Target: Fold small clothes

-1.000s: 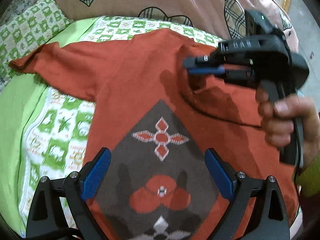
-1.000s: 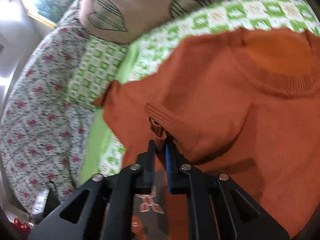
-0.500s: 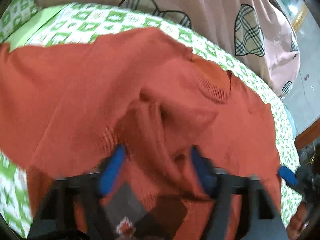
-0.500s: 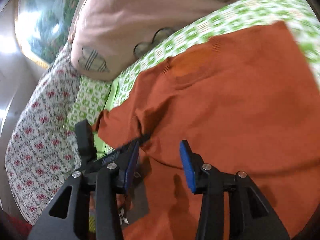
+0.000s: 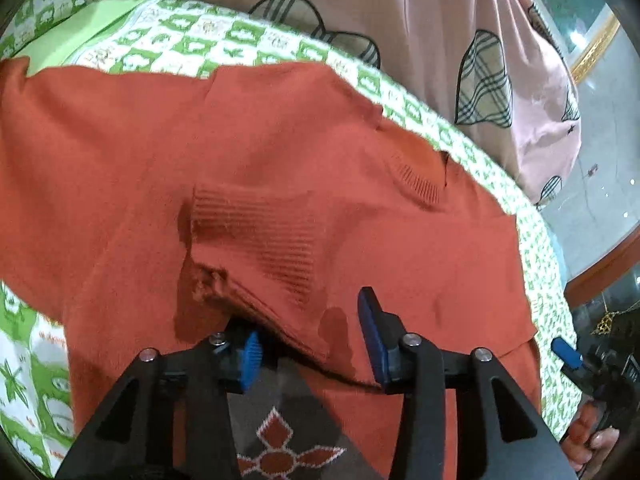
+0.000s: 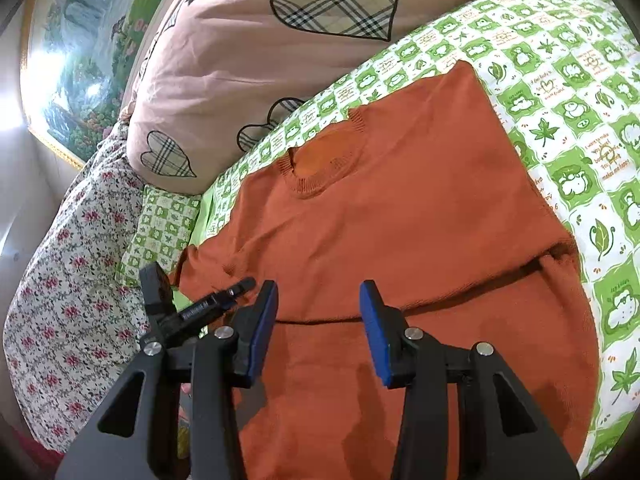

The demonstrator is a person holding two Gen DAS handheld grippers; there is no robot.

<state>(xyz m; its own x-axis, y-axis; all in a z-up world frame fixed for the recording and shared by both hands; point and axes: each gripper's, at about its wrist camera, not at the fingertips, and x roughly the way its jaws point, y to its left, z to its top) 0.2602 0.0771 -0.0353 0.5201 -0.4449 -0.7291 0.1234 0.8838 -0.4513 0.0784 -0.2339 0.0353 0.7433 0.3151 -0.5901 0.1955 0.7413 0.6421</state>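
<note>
One orange sweater [image 6: 400, 220] lies flat on green checked bedsheet [image 6: 560, 92], sleeve cuff [image 5: 256, 240] folded over chest. Left gripper [image 5: 308, 344] opening, cuff edge between the fingers; right gripper [image 6: 318, 332] released, empty. Free sheet at 2 o'clock, pink pillow [image 6: 248, 52] at 11.

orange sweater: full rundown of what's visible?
The orange sweater is a rust-orange knit with a ribbed round collar and a grey patterned panel on the front. It lies spread on the green checked bedsheet. Both sleeves are folded in over the body, one ribbed cuff lying on top. The left tongs are opening over that cuff's edge; no pad presses it.
</note>
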